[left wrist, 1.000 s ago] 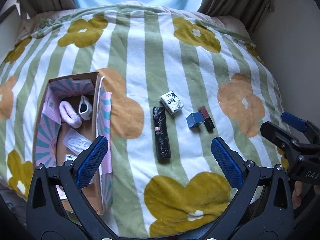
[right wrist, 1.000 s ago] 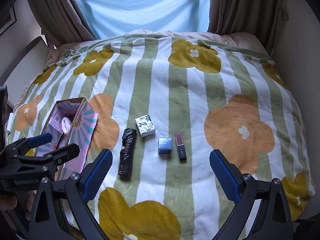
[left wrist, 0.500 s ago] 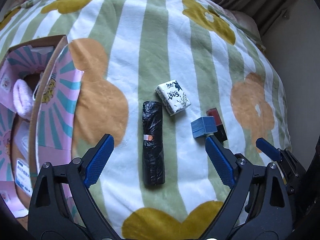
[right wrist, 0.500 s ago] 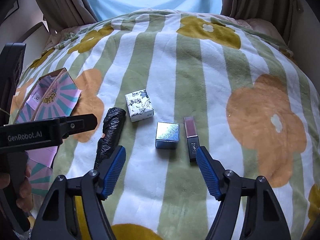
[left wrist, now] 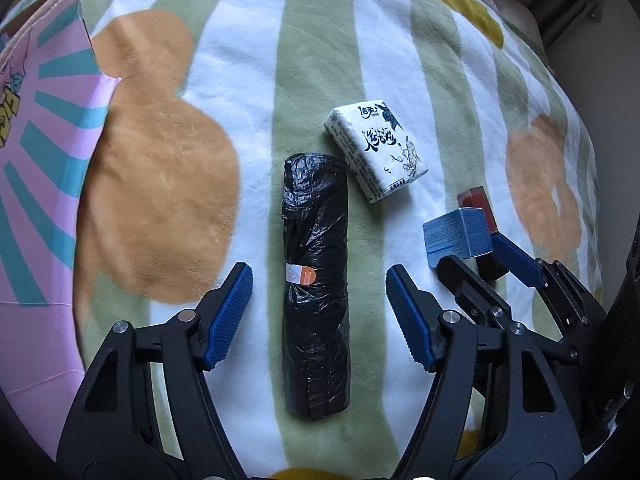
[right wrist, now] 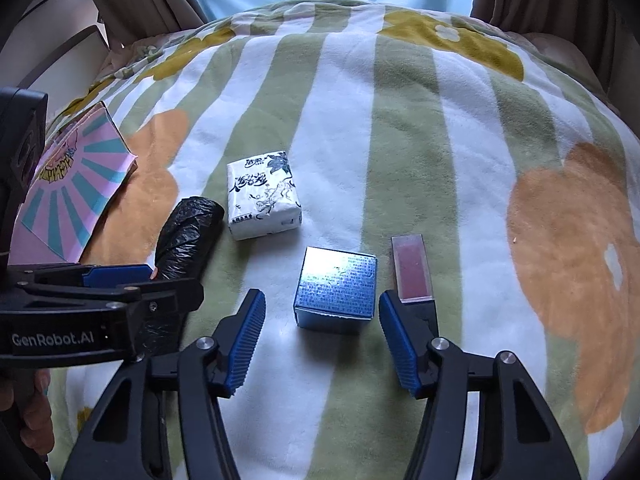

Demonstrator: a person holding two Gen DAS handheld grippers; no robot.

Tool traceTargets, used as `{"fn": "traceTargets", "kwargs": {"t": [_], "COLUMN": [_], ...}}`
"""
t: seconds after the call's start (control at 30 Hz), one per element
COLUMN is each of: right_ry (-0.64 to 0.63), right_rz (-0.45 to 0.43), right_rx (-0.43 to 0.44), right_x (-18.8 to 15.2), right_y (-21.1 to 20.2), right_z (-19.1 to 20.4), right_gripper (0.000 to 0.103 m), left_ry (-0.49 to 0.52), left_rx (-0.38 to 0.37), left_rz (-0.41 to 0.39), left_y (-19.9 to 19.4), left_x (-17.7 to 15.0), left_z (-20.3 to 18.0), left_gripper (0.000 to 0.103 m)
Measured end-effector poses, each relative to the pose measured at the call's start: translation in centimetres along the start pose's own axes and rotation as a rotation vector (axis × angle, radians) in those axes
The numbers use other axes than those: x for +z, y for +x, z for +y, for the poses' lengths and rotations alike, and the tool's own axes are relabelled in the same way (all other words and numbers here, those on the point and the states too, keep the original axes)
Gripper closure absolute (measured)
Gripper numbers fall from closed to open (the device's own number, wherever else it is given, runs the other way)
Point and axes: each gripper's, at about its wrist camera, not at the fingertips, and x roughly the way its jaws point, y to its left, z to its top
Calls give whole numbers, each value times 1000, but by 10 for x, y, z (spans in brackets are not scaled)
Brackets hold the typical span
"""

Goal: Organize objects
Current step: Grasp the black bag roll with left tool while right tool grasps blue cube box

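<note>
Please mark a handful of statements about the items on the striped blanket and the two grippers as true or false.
1. The black bag roll lies between the left gripper fingers. True; its jaws are closing, pads not yet touching.
2. The right gripper straddles the tissue pack. False; it straddles the blue box, jaws closing.
3. The lipstick lies beside the blue box. True.
4. The tissue pack sits inside the pink carton. False; it lies on the blanket.
5. The blue box is stacked on the bag roll. False; they lie apart.
</note>
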Motion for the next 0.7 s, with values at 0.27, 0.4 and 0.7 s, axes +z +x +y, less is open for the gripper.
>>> {"fn": "traceTargets", "kwargs": {"t": [0.27, 0.4, 0.7], "right_ry": [8, 11, 24], "right_rz": [20, 28, 30], "right_rx": [-15, -33, -36], "right_x": [8, 11, 12], "right_y": [16, 19, 17], "right_z": [-6, -5, -5], "right_gripper": [60, 66, 67], "left_ry": [-23, -7, -2], "left_rx": [38, 86, 95], "left_rz": [15, 24, -7], "left_y": [14, 21, 17], "left_x": [5, 4, 3], "left_z": [-2, -5, -7], "left_gripper": [55, 61, 75]}}
